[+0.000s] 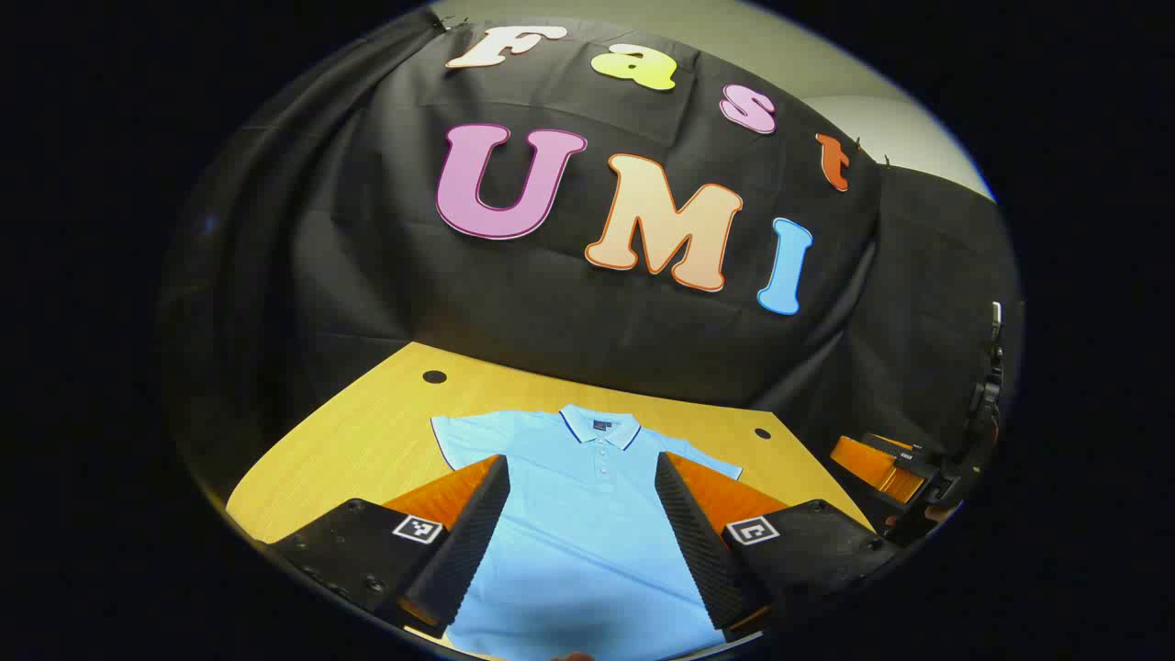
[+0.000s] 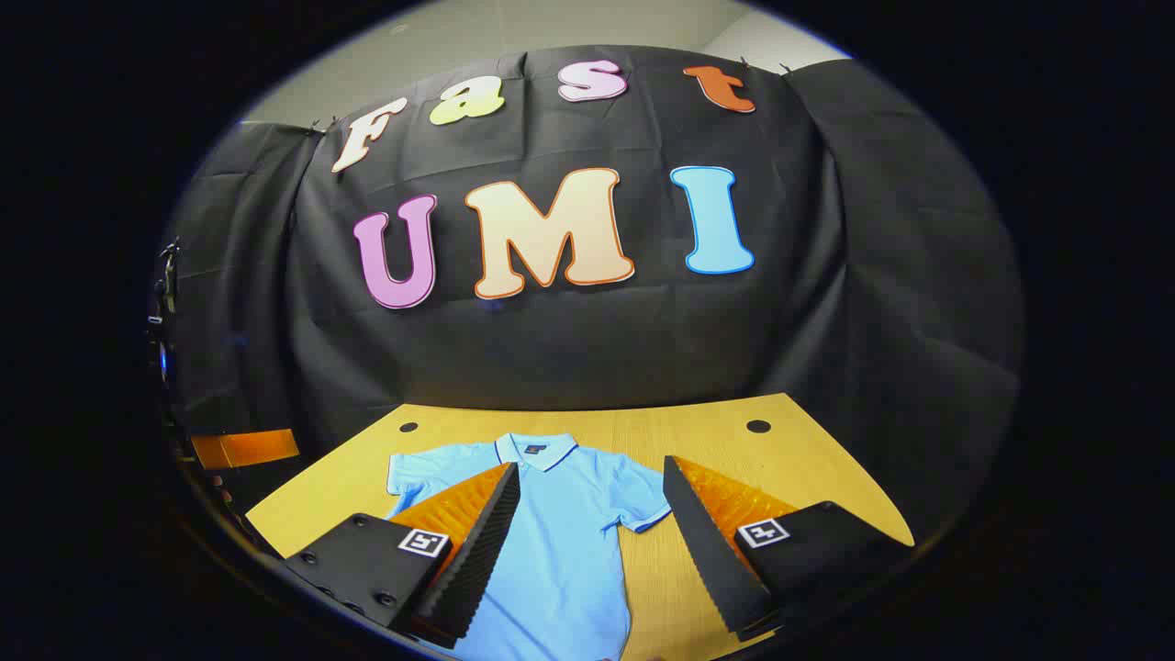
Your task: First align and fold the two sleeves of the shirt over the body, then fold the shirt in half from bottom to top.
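Note:
A light blue polo shirt (image 1: pixel 587 514) lies flat on the wooden table (image 1: pixel 367 431), collar toward the back wall, both short sleeves spread out. In the left gripper view my left gripper (image 1: pixel 582 464) hangs open above the shirt's body, one finger on each side of the button placket. The right gripper view has the same shirt (image 2: pixel 551 532) left of centre, its right sleeve (image 2: pixel 643 505) between the fingers. My right gripper (image 2: pixel 592 470) is open above the shirt's right side and holds nothing. The other gripper (image 1: pixel 918 477) shows at the right edge of the left gripper view.
Round cable holes (image 1: pixel 434 376) (image 1: pixel 762 432) sit near the table's back corners. Black cloth closes the booth behind the table. Bare wood (image 2: pixel 734 459) lies to the right of the shirt. An orange part of the other gripper (image 2: pixel 243 448) shows at the left edge.

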Tool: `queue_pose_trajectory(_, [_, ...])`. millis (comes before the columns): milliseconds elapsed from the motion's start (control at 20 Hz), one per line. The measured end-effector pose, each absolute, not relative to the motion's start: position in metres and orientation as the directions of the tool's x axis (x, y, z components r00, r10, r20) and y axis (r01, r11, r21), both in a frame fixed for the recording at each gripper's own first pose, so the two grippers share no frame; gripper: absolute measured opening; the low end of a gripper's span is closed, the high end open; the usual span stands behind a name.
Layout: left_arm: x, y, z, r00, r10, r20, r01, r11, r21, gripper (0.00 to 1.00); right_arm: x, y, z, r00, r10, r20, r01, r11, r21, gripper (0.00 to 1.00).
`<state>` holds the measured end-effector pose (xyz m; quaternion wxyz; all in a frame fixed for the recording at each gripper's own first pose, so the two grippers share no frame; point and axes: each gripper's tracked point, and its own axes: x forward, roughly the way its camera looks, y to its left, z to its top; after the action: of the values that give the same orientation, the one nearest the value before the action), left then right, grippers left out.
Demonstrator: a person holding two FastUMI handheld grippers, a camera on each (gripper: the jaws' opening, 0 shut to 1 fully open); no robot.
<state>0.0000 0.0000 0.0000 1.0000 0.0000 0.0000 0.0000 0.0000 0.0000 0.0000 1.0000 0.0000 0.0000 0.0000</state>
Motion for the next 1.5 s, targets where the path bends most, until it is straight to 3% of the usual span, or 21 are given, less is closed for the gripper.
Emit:
queue_pose_trajectory(900, [0.01, 0.01, -0.008, 1.0, 0.014, -0.028, -0.015, 1.0, -0.019, 0.96, 0.022, -0.013, -0.007, 0.999, -0.02, -0.045, 0.019, 1.0, -0.017, 0.98])
queue_pose_trajectory(1150, [0.009, 0.017, -0.014, 0.998, 0.042, -0.044, -0.043, 0.998, -0.037, 0.96, 0.061, -0.029, -0.028, 0.993, -0.015, -0.12, 0.011, 0.999, -0.036, 0.98])
queue_pose_trajectory(1200, [0.008, 0.02, -0.016, 0.998, 0.051, -0.049, -0.052, 0.998, -0.038, 0.96, 0.071, -0.034, -0.033, 0.99, -0.017, -0.137, 0.013, 0.999, -0.029, 0.94])
queue_pose_trajectory(1250, [0.008, 0.023, -0.018, 0.997, 0.062, -0.054, -0.064, 0.997, -0.038, 0.96, 0.081, -0.04, -0.035, 0.989, -0.024, -0.148, 0.021, 1.0, -0.023, 0.98])
queue_pose_trajectory(1500, [0.005, 0.037, -0.028, 0.989, 0.118, -0.088, -0.122, 0.991, -0.045, 0.96, 0.143, -0.072, -0.054, 0.976, -0.049, -0.21, 0.049, 0.999, -0.007, 0.98])
